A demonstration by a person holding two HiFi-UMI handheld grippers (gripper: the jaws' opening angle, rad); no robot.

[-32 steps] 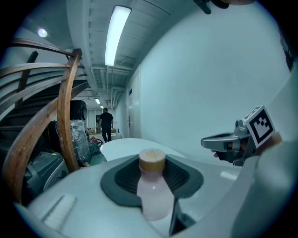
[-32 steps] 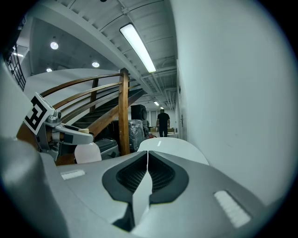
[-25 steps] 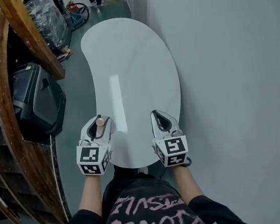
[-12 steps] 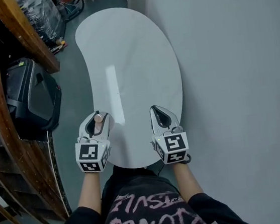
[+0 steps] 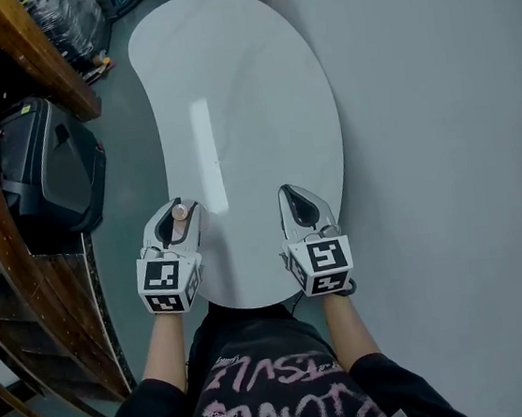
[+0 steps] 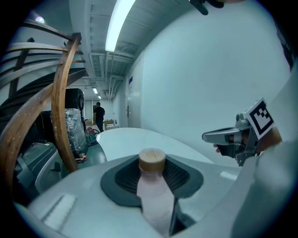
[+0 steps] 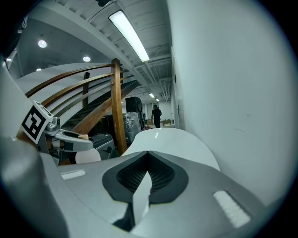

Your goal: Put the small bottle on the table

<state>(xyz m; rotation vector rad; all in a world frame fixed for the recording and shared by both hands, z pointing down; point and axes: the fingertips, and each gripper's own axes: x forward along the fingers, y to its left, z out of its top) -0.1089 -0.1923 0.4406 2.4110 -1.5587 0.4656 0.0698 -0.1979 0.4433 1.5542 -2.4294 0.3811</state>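
A small pale pink bottle (image 5: 179, 212) with a tan cap stands upright between the jaws of my left gripper (image 5: 175, 219), which is shut on it. In the left gripper view the bottle (image 6: 153, 186) fills the gap between the dark pads. It is held over the near left edge of the white kidney-shaped table (image 5: 247, 91). My right gripper (image 5: 294, 201) hovers over the near right part of the table, shut and empty. In the right gripper view its jaws (image 7: 146, 174) meet at a thin seam, and the left gripper (image 7: 70, 139) shows at the left.
A grey wall (image 5: 441, 133) runs along the table's right side. At the left are a curved wooden stair rail (image 5: 34, 51) and a black case (image 5: 48, 163) on the floor. A person (image 6: 99, 116) stands far down the corridor.
The head view has shifted, so the table sits higher in frame. Both grippers have edged slightly forward over the table's near end. The left still holds the bottle.
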